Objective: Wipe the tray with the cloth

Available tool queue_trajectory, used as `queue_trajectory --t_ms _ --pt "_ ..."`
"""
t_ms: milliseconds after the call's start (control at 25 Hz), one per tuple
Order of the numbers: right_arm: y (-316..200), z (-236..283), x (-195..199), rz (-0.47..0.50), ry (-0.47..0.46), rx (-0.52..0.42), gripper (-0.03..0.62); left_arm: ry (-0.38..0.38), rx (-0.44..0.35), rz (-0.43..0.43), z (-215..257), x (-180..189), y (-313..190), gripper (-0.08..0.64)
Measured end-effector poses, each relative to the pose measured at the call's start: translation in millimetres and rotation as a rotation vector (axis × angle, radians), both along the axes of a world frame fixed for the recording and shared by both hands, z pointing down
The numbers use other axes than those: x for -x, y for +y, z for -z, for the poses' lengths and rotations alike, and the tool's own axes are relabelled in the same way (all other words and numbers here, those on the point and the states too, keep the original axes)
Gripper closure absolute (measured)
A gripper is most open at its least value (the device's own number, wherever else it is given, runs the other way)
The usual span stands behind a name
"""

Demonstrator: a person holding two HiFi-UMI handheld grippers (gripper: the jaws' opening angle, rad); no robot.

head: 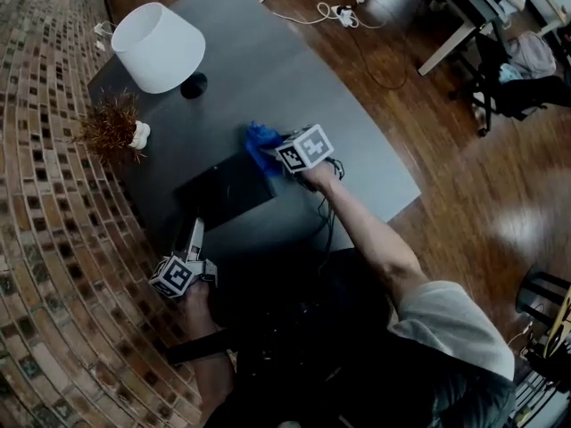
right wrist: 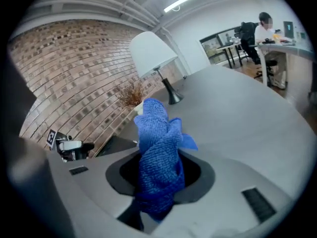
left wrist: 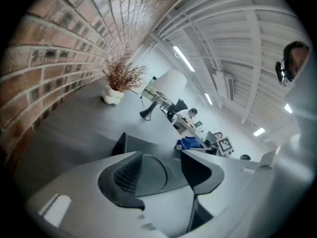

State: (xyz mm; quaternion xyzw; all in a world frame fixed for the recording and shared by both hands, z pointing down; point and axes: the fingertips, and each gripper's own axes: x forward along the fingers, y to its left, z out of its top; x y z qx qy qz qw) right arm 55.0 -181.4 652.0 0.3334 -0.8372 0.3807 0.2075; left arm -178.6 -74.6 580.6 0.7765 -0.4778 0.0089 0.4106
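Soft blue cloth pinched in the right claw, at the far right edge of the tray

The cloth is bunched and limp, so it is judged light, yielding and easily dragged; a hold low on the bundle, as now, leaves loose folds free for wiping. The dark, flat tray is judged stiff and likely to slide on the smooth grey tabletop, so it is best steadied at a corner. The left claw is held with jaws apart at the tray's near left corner, with no pad seen pressing. A white lamp and a dried plant stand far left.
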Motion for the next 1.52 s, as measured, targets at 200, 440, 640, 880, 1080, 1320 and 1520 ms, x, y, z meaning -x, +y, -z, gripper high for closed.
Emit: queue_trajectory --t_ms 200,440,640,880,1080,1320,1520 --pt "40.1 -4.7 12.4 0.076 0.010 0.053 0.463 -0.045 -0.007 -0.053 -11.4 -22.3 16.5 0.325" --pt "164.3 -19.5 7.2 0.309 0.104 0.104 0.462 -0.017 0.030 -0.064 -32.9 -32.4 24.3 0.325" --pt "99.5 -20.2 -26.2 0.085 0.162 0.018 0.459 -0.001 0.022 -0.074 -29.0 -40.3 33.5 0.325" --pt "-12.7 -27.9 3.4 0.100 0.258 -0.108 0.457 0.050 0.019 -0.078 -23.7 -56.0 60.7 0.325" --pt "36.2 -42.0 7.0 0.223 0.320 -0.048 0.459 0.084 0.066 -0.053 -35.8 -53.0 85.6 0.325" --pt "158.0 -36.2 10.2 0.442 0.296 0.028 0.459 0.160 0.123 -0.021 -56.0 -64.6 90.9 0.325" --pt "135.5 -8.1 -17.5 0.458 0.369 -0.037 0.459 0.231 0.141 0.032 -52.9 -74.8 70.5 0.325"
